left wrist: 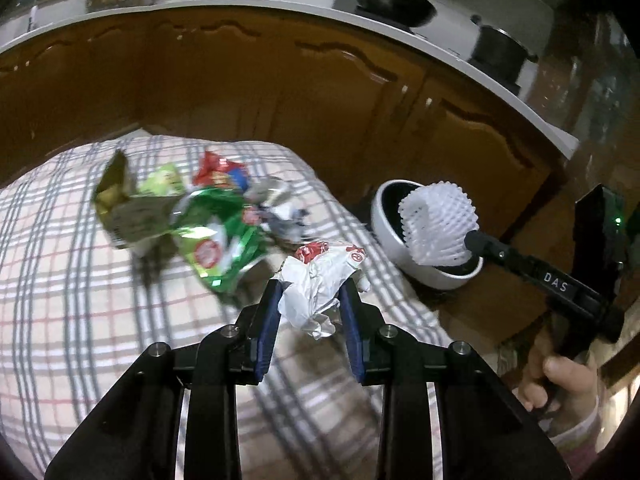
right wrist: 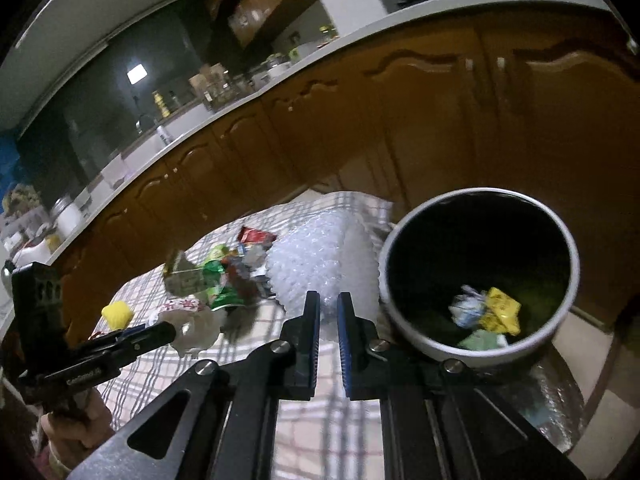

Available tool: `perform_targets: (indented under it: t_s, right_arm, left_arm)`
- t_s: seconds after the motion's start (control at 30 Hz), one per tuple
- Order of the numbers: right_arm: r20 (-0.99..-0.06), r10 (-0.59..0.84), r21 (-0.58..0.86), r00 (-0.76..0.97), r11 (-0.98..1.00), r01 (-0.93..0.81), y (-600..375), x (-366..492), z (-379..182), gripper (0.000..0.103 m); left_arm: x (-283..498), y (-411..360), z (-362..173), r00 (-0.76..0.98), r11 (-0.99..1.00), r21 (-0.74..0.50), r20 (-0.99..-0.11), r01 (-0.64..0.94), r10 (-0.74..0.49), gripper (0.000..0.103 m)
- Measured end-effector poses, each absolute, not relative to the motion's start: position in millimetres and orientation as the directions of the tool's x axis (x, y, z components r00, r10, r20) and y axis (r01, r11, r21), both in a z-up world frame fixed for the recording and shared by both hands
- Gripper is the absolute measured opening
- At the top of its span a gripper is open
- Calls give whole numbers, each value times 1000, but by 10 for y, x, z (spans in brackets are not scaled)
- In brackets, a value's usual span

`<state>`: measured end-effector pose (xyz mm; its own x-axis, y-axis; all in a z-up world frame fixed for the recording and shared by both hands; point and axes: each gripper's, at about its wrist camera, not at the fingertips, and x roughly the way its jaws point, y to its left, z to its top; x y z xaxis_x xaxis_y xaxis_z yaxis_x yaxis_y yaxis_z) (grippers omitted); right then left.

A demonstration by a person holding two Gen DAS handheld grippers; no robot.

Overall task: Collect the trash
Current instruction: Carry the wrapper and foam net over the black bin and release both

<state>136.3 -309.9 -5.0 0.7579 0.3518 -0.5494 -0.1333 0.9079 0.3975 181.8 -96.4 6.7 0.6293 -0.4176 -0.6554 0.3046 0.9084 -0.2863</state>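
The bin (right wrist: 480,276) stands just off the edge of the checked cloth (left wrist: 72,300), and the right wrist view looks into it: a few scraps (right wrist: 486,314) already lie at the bottom, a yellow one, a pale crumpled one and a greenish one, so some of the collecting is done. Two more pieces are in hand. The left gripper (left wrist: 310,300) is closed on a crumpled white wrapper (left wrist: 320,284) with red print, its blue pads pressing both sides, and holds it above the cloth, short of the bin. The right gripper (right wrist: 328,312) is nearly shut, pinching the edge of a white foam net (right wrist: 316,264); from the left wrist view that net (left wrist: 438,226) hangs right over the bin's mouth, so it looks ready to be dropped first. Left on the cloth is a loose pile (left wrist: 192,216) of wrappers, among them a green foil bag, a gold-brown packet, a red packet and some grey bits, plus a small yellow thing (right wrist: 117,314) nearer the left gripper. I judge the task well under way but not half finished: several pickups remain.
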Motion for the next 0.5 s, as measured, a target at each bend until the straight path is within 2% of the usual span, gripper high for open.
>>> perform_targets:
  t_s: [0.5]
  right_arm:
    - [-546,248,389,800,921,-20,-3662,1272,-80,9]
  left_arm:
    - [2048,-1776,181,588,875,-252,-660,413,-468,28]
